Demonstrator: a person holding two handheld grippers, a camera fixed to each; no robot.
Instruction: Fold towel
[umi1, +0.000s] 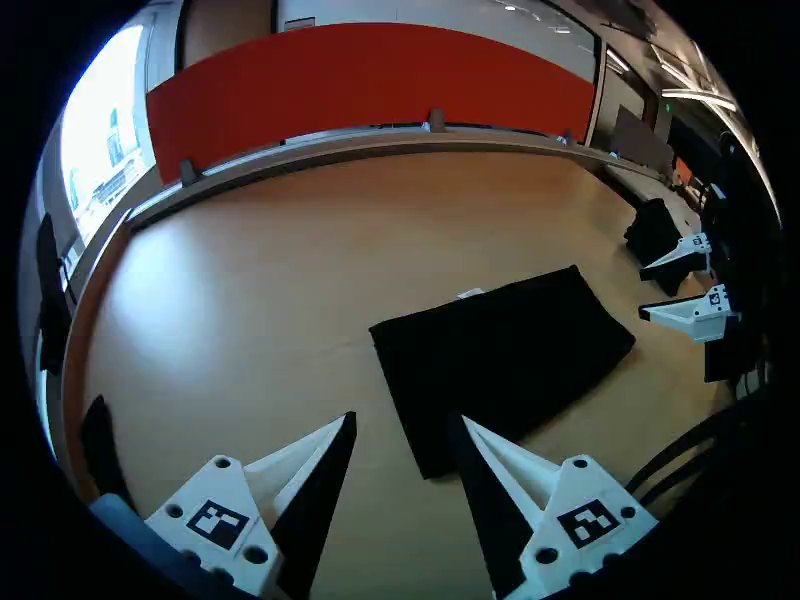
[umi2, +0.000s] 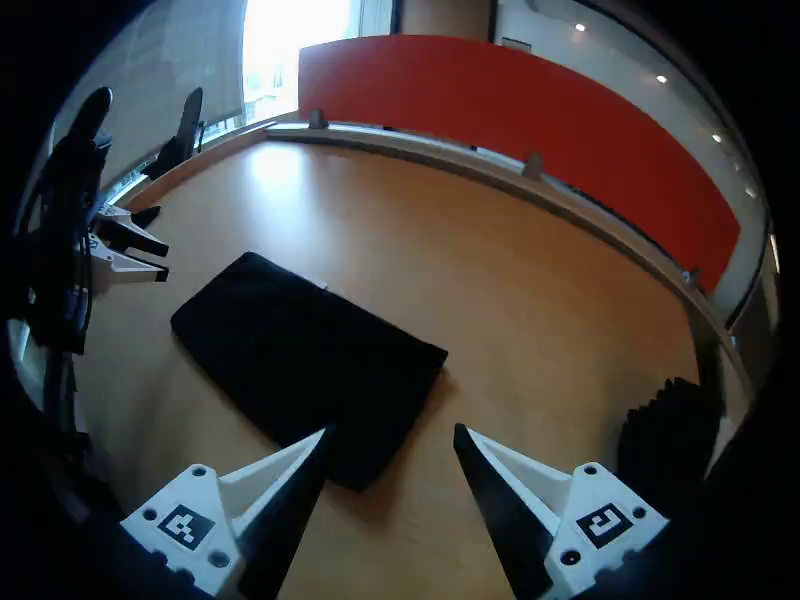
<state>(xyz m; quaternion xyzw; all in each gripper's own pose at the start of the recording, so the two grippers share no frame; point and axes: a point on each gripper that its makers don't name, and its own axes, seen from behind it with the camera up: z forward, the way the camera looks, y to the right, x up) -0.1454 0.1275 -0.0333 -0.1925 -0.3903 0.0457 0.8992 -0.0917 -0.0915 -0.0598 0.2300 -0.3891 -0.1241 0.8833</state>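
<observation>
Nearest in the left gripper view, the white plastic left gripper (umi1: 402, 417) with black inner pads is seen spread wide, nothing held. Right at its fingertips the near short end of the black rectangular cloth towel (umi1: 500, 360) is found. It's laid flat on the pale brown wooden tabletop (umi1: 280, 260), with one corner reaching in between the fingers. Same story in the right gripper view: the white plastic right gripper (umi2: 391, 429) is opened wide and empty too, and the towel's other short end is tucked in between its fingers.

So the thing to be noted: the towel's long axis runs from one gripper toward the other, with a short end offered to each. Neither can really be called nearer. At a guess, the next move would be started by corners being pinched at both ends, and very little reach should be needed for that.

A small white tag (umi1: 470, 293) is poked out at the far long edge. How many layers are stacked can't be told, since every crease is swallowed by the black fabric. Farther off, a dark lump (umi1: 655, 230) by the table's edge is too murky to be named. Behind it all a red partition panel (umi1: 370, 80) is stood along the back rim.
</observation>
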